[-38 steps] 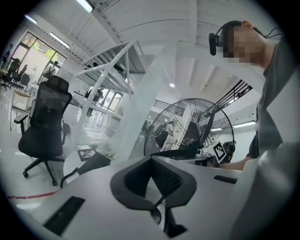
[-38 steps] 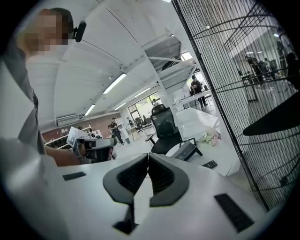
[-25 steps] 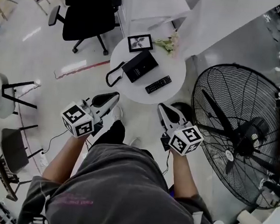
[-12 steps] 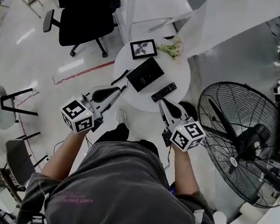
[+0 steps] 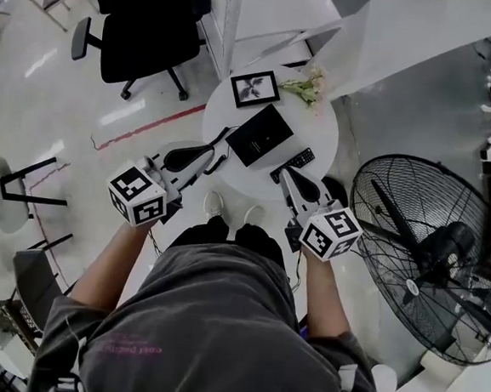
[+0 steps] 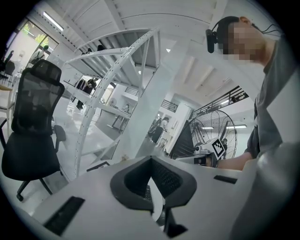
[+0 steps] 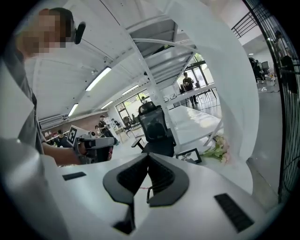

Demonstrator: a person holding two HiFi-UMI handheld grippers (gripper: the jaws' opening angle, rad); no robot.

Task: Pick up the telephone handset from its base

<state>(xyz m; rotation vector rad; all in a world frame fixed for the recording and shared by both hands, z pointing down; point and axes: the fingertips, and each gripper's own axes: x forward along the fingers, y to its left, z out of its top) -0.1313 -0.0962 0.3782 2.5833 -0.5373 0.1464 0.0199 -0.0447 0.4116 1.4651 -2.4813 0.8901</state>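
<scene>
A small round white table (image 5: pixel 321 127) is seen from above on a pale, glossy floor (image 5: pixel 58 98), across which a thin red line (image 5: pixel 149 125) is drawn. Near the middle of the tabletop a black telephone base (image 5: pixel 261 134) is set, and the handset (image 5: pixel 219 146) is laid along the base's left edge, close to the table's rim. Whether it sits in a cradle or only beside the base cannot be made out. A dark remote control (image 5: pixel 300 159) is placed on the near right of the table, a framed picture (image 5: pixel 255 88) at the far side, and a sprig of pale flowers (image 5: pixel 304 87) beside the frame. A black office chair (image 5: pixel 141 28) is parked beyond the table, next to white slanted structural beams (image 5: pixel 269 22). A large black floor fan (image 5: pixel 433 250) is stood to the right, and a dark stool (image 5: pixel 12 183) is seen at the left. The left gripper (image 5: pixel 206 155) is held at the table's near left rim, just beside the lower end of the handset. Its jaws are pressed together with nothing between them, and contact with the handset cannot be judged. The right gripper (image 5: pixel 283 173) is held at the near right rim, just by the end of the remote control. Its jaws are likewise closed on nothing.
</scene>
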